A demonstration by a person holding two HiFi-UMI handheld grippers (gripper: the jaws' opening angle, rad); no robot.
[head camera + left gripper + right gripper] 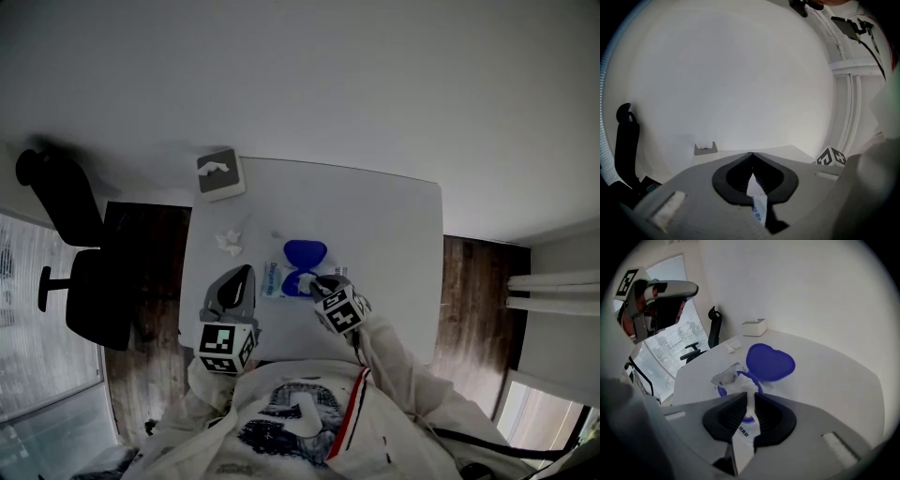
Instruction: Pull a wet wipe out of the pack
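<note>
The wet wipe pack [274, 280] lies flat on the white table [394, 234], its blue heart-shaped lid [305, 251] swung open. In the right gripper view a white wipe [748, 389] stands up out of the blue-ringed opening [723, 391], beside the lid [769, 363]. My right gripper [748, 398] is shut on that wipe just above the pack [743, 432]; the head view shows it [312, 284] over the opening. My left gripper [247, 273] sits at the pack's left end. Its tips [751, 154] meet with nothing between them, and the printed pack [758, 202] shows underneath.
A grey tissue box [220, 172] stands at the table's far left corner, with a crumpled wipe [230, 242] on the table nearer the pack. A black office chair [75, 272] stands on the floor to the left. The right gripper's marker cube [830, 158] shows in the left gripper view.
</note>
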